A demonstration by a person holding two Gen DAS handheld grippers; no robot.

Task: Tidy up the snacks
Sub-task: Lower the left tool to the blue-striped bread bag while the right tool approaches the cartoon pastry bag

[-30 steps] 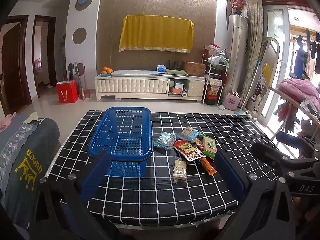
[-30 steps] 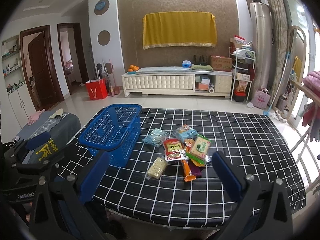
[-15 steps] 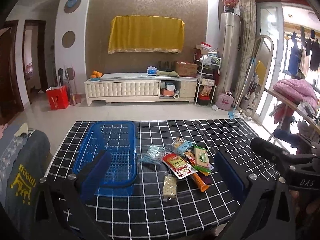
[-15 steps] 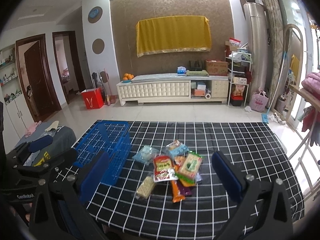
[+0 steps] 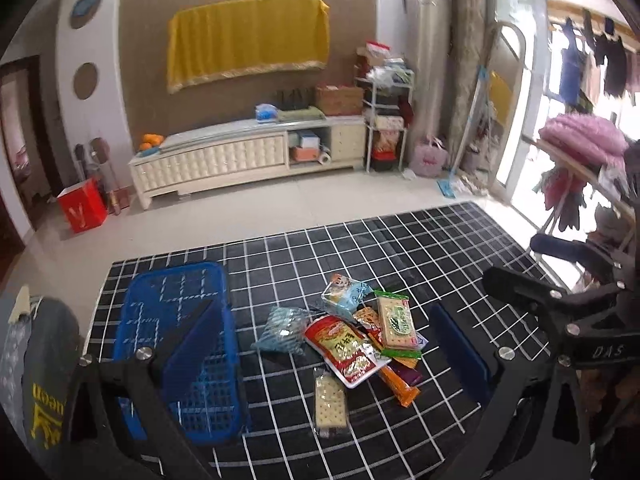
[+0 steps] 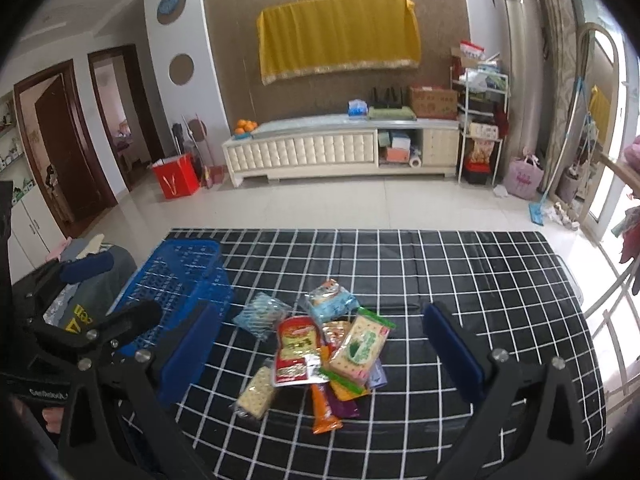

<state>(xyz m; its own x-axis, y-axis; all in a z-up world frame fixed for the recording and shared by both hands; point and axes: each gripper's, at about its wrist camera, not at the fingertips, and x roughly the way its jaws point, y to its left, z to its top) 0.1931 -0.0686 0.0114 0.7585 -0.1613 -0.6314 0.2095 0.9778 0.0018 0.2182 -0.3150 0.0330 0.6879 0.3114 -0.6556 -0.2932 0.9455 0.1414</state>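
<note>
Both the left gripper [image 5: 326, 346] and right gripper [image 6: 320, 344] hover with jaws wide apart and empty above the snack pile [image 6: 320, 344], which lies mid-table toward the near edge, just right of the empty blue basket [image 5: 176, 320]. Risk: the packets overlap, so a grab may drag neighbours or push the cracker pack [image 5: 330, 406] off the near edge. The table's [image 6: 500, 280] right half offers open room.

both wrist views look forward and down from the table's [image 5: 460, 248] near edge (side by side), sharing the blue basket [image 6: 180, 276] and snack pile [image 6: 320, 344].
</note>
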